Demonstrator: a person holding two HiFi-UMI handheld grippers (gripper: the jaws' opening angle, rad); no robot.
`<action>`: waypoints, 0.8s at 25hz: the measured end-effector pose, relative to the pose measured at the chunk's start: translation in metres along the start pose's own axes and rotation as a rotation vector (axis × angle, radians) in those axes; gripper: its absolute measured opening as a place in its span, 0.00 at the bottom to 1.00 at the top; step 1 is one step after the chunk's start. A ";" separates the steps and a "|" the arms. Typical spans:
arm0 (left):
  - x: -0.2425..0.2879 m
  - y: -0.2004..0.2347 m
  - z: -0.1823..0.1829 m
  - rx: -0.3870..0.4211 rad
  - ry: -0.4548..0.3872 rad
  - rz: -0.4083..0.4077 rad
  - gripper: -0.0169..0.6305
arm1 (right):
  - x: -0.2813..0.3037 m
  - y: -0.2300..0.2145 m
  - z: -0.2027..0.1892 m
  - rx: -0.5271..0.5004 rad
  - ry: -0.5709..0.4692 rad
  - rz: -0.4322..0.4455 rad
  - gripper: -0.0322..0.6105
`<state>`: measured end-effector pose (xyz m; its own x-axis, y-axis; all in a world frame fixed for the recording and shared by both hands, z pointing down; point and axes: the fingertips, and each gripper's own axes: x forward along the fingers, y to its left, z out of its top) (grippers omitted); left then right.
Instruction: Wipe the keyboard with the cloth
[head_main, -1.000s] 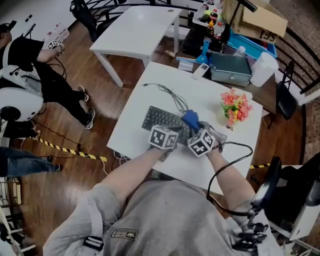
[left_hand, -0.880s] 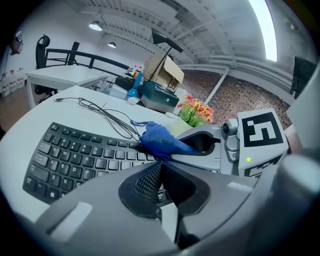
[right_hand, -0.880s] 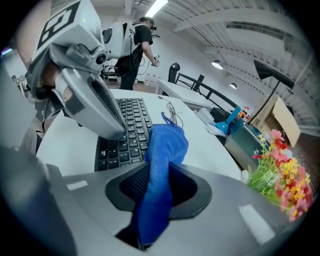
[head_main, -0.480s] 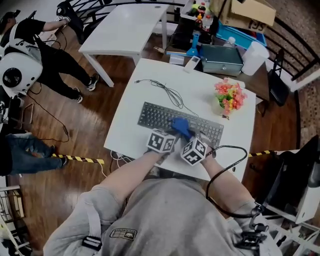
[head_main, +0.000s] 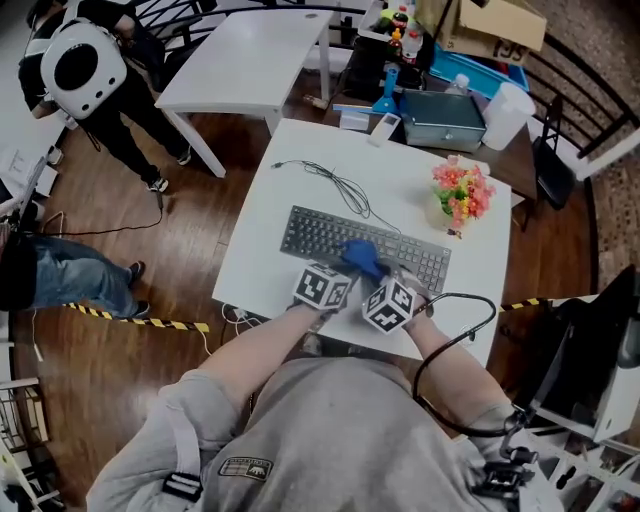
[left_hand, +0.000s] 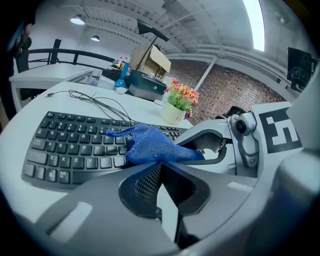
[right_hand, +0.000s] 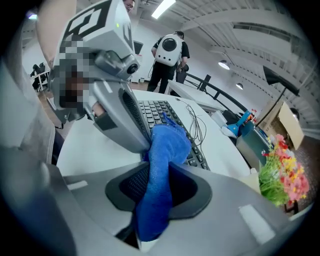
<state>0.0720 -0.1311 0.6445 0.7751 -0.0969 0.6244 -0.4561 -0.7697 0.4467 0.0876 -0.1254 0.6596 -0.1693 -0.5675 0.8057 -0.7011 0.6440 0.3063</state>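
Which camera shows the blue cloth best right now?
The right gripper view: the blue cloth fills its centre, clamped in the right gripper, free end on the keyboard. The left gripper view shows only that bunched end on the keys; the head view, a small blue patch.

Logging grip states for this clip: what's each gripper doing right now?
Left gripper: closed, nothing between its jaws.
Right gripper: closed on the blue cloth.
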 end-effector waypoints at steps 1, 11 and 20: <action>-0.001 0.004 0.005 0.014 -0.001 0.006 0.02 | 0.002 -0.006 0.004 -0.005 -0.004 -0.002 0.23; -0.018 0.064 0.061 0.130 -0.006 0.140 0.02 | 0.041 -0.066 0.053 -0.058 -0.013 0.003 0.23; -0.018 0.076 0.036 0.123 0.050 0.157 0.02 | 0.049 -0.056 0.057 -0.052 -0.002 0.034 0.23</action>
<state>0.0390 -0.2103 0.6443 0.6749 -0.1927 0.7123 -0.5103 -0.8192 0.2618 0.0795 -0.2187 0.6528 -0.1943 -0.5456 0.8152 -0.6581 0.6887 0.3042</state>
